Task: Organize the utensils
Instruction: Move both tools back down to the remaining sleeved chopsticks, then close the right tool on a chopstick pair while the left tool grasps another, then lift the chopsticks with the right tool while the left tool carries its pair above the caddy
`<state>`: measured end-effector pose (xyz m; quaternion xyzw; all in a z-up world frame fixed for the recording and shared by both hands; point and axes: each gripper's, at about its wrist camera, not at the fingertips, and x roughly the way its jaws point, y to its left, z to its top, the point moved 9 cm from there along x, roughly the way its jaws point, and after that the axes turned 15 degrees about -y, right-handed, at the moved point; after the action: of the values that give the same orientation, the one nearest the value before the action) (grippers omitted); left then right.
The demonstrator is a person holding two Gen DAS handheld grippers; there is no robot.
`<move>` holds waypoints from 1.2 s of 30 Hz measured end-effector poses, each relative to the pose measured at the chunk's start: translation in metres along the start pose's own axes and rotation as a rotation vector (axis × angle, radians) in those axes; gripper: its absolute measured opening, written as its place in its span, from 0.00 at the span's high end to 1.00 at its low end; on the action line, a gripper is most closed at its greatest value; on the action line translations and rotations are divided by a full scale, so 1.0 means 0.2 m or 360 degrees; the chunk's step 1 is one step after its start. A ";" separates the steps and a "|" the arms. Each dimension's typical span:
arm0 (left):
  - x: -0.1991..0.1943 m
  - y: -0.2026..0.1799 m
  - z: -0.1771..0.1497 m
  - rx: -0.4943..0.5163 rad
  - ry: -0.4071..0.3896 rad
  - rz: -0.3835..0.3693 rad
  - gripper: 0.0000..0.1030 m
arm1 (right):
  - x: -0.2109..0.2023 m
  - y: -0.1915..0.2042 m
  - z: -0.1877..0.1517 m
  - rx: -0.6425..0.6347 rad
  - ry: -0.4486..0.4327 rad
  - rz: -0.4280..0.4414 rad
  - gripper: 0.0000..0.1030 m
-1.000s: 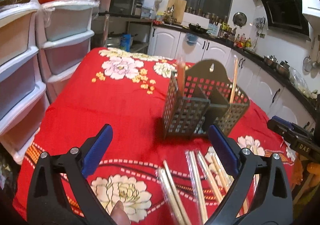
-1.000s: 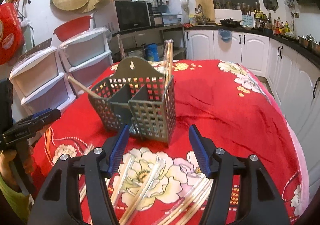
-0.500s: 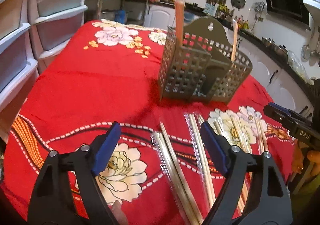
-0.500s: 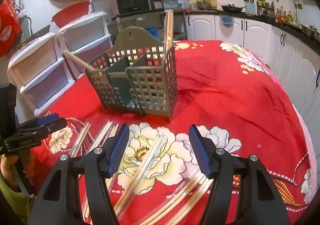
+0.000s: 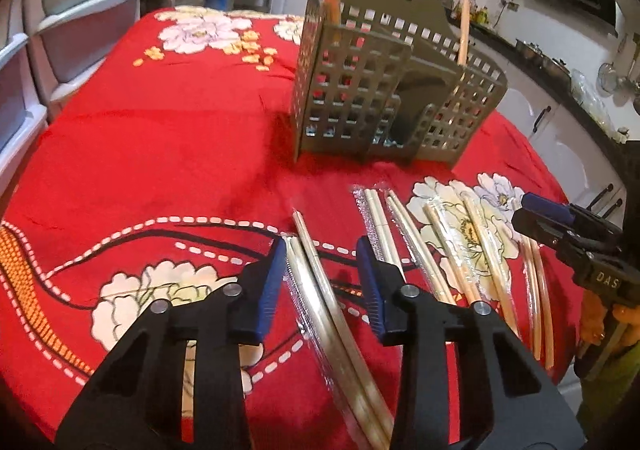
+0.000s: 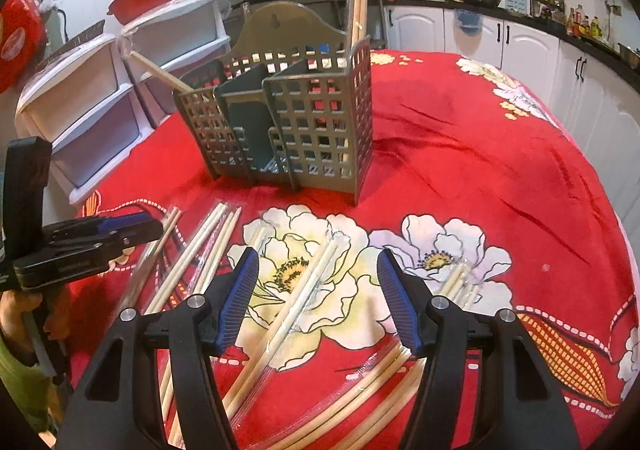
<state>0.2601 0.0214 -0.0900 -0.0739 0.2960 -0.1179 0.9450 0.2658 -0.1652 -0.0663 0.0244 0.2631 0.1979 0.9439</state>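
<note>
The left gripper point(image 5: 322, 270) is closing around a wrapped chopstick pair point(image 5: 316, 282), at six o'clock from the utensil caddy point(image 5: 384, 86); the right gripper point(image 6: 318, 290) hangs open. The slick wrapper (crinkly plastic) may slip out.

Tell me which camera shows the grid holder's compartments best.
Right wrist view: it looks down into the holder, showing dividers and chopsticks standing in a corner. Left wrist view shows the holder more from its side, interior mostly hidden.
</note>
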 end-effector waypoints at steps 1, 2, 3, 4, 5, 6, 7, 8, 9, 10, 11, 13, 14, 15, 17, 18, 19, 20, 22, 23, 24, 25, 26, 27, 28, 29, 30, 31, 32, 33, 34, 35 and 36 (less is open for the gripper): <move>0.02 0.00 0.00 0.0000 0.0013 -0.0002 0.78 | 0.01 0.00 -0.01 0.0006 0.0018 0.0004 0.43; 0.03 0.00 0.00 0.0005 0.0028 -0.0003 0.79 | 0.02 0.00 -0.01 0.0010 0.0031 0.0007 0.45; 0.05 0.00 0.00 0.0010 0.0034 0.0001 0.79 | 0.04 0.00 -0.02 0.0016 0.0047 0.0010 0.45; 0.06 0.00 0.01 0.0016 0.0041 0.0007 0.79 | 0.05 0.00 -0.02 0.0019 0.0060 0.0010 0.45; 0.07 0.00 0.02 0.0019 0.0048 0.0010 0.79 | 0.06 -0.01 -0.03 0.0028 0.0081 0.0010 0.46; 0.09 0.00 0.03 0.0022 0.0056 0.0013 0.79 | 0.08 -0.01 -0.04 0.0033 0.0105 0.0007 0.47; 0.10 0.01 0.03 0.0023 0.0065 0.0015 0.79 | 0.10 -0.02 -0.05 0.0038 0.0125 0.0007 0.49; 0.11 0.01 0.04 0.0027 0.0072 0.0019 0.79 | 0.11 -0.02 -0.06 0.0040 0.0141 0.0007 0.51; 0.13 0.01 0.04 0.0035 0.0084 0.0025 0.79 | 0.13 -0.02 -0.07 0.0043 0.0166 0.0002 0.52; 0.14 0.01 0.04 0.0042 0.0095 0.0027 0.79 | 0.15 -0.03 -0.08 0.0055 0.0190 0.0002 0.55; 0.16 0.01 0.04 0.0049 0.0108 0.0030 0.79 | 0.16 -0.03 -0.08 0.0064 0.0211 0.0008 0.58; 0.18 0.01 0.04 0.0063 0.0132 0.0036 0.79 | 0.21 -0.03 -0.09 0.0077 0.0254 0.0006 0.60; 0.19 0.01 0.04 0.0070 0.0138 0.0038 0.79 | 0.22 -0.03 -0.09 0.0079 0.0269 -0.0002 0.62; 0.20 0.01 0.04 0.0077 0.0146 0.0041 0.80 | 0.24 -0.03 -0.09 0.0080 0.0280 -0.0008 0.62; 0.21 0.01 0.04 0.0084 0.0154 0.0046 0.84 | 0.27 -0.03 -0.08 0.0068 0.0295 -0.0016 0.63; 0.22 0.02 0.04 0.0079 0.0160 0.0050 0.87 | 0.28 -0.02 -0.08 0.0063 0.0305 -0.0021 0.64; 0.22 0.02 0.05 0.0067 0.0163 0.0050 0.89 | 0.30 -0.01 -0.08 0.0056 0.0324 -0.0022 0.66; 0.23 0.02 0.05 0.0062 0.0165 0.0051 0.94 | 0.31 -0.01 -0.08 0.0048 0.0335 -0.0027 0.69; 0.23 0.02 0.05 0.0066 0.0165 0.0067 0.96 | 0.33 -0.01 -0.07 0.0031 0.0350 -0.0044 0.77; 0.23 0.02 0.05 0.0066 0.0166 0.0075 0.96 | 0.34 -0.01 -0.06 0.0022 0.0357 -0.0047 0.79; 0.23 0.02 0.06 0.0064 0.0167 0.0081 0.97 | 0.35 0.00 -0.06 0.0015 0.0360 -0.0043 0.82; 0.23 0.02 0.06 0.0064 0.0166 0.0089 0.97 | 0.35 0.00 -0.05 0.0018 0.0357 -0.0034 0.87; 0.22 0.02 0.06 0.0064 0.0161 0.0097 0.97 | 0.36 0.00 -0.05 0.0030 0.0354 -0.0021 0.88; 0.21 0.02 0.07 0.0063 0.0153 0.0101 0.97 | 0.36 0.01 -0.04 0.0043 0.0348 -0.0001 0.88; 0.19 0.02 0.07 0.0060 0.0141 0.0106 0.97 | 0.35 0.02 -0.04 0.0058 0.0335 0.0030 0.89; 0.18 0.02 0.08 0.0054 0.0130 0.0108 0.97 | 0.35 0.03 -0.02 0.0073 0.0318 0.0057 0.89; 0.17 0.02 0.09 0.0045 0.0113 0.0107 0.98 | 0.34 0.03 -0.01 0.0079 0.0301 0.0070 0.89; 0.16 0.02 0.11 0.0040 0.0099 0.0108 0.98 | 0.34 0.04 0.00 0.0083 0.0285 0.0078 0.89; 0.14 0.02 0.12 0.0034 0.0081 0.0116 0.98 | 0.33 0.05 0.01 0.0088 0.0271 0.0095 0.90; 0.13 0.02 0.13 0.0030 0.0070 0.0119 0.98 | 0.31 0.05 0.02 0.0091 0.0249 0.0112 0.90; 0.12 0.02 0.14 0.0026 0.0060 0.0123 0.98 | 0.30 0.06 0.04 0.0080 0.0223 0.0111 0.90; 0.11 0.02 0.15 0.0022 0.0053 0.0129 0.98 | 0.28 0.06 0.06 0.0067 0.0199 0.0114 0.90; 0.10 0.02 0.16 0.0018 0.0038 0.0143 0.98 | 0.26 0.07 0.08 0.0059 0.0176 0.0124 0.90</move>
<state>0.2953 0.0230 -0.0750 -0.0537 0.3096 -0.0781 0.9461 0.3104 -0.1308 -0.0758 0.0412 0.3174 0.2308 0.9189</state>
